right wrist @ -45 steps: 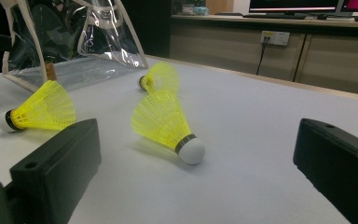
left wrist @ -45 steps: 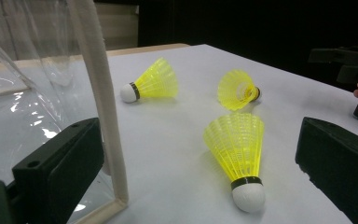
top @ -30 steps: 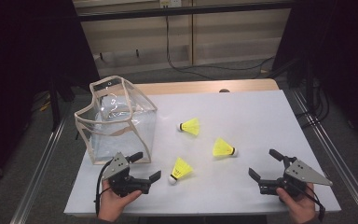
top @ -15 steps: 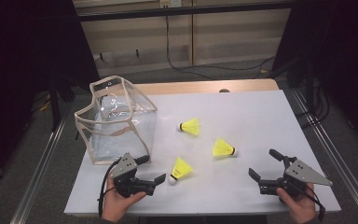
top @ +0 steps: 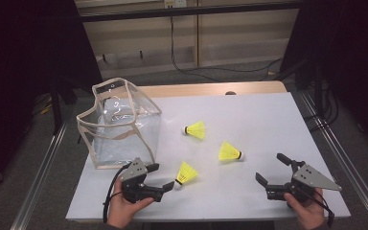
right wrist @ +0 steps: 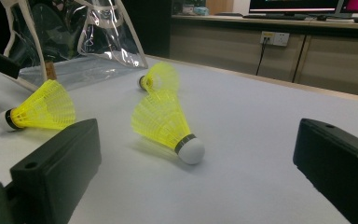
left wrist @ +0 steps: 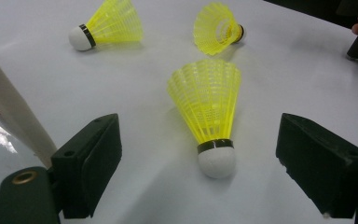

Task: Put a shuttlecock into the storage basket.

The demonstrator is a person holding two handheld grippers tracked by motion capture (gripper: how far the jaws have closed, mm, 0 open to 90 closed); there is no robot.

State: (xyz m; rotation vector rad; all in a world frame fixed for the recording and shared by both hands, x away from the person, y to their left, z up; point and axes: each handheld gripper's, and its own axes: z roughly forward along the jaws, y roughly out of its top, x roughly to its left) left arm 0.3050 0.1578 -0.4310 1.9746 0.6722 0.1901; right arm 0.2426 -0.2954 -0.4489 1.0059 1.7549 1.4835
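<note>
Three yellow shuttlecocks lie on the white table (top: 268,115). The nearest shuttlecock (top: 187,173) lies with its white cork (left wrist: 216,161) between the jaws of my left gripper (top: 163,176). These jaws have just been closing but still stand apart from the cork, touching nothing. A second shuttlecock (top: 230,152) lies in front of my right gripper (top: 270,167), which is open and empty at the front right. In the right gripper view this shuttlecock (right wrist: 163,121) lies beyond the jaws. The third shuttlecock (top: 195,130) lies farther back.
A clear bag with beige trim (top: 120,124) stands upright at the table's left, just behind my left gripper. The wooden table edge (top: 211,89) runs along the back. Metal rails flank the table on both sides.
My left gripper has slid right toward the nearest shuttlecock, so its cork now sits between the jaws, which have narrowed a little. The right gripper has kept still.
</note>
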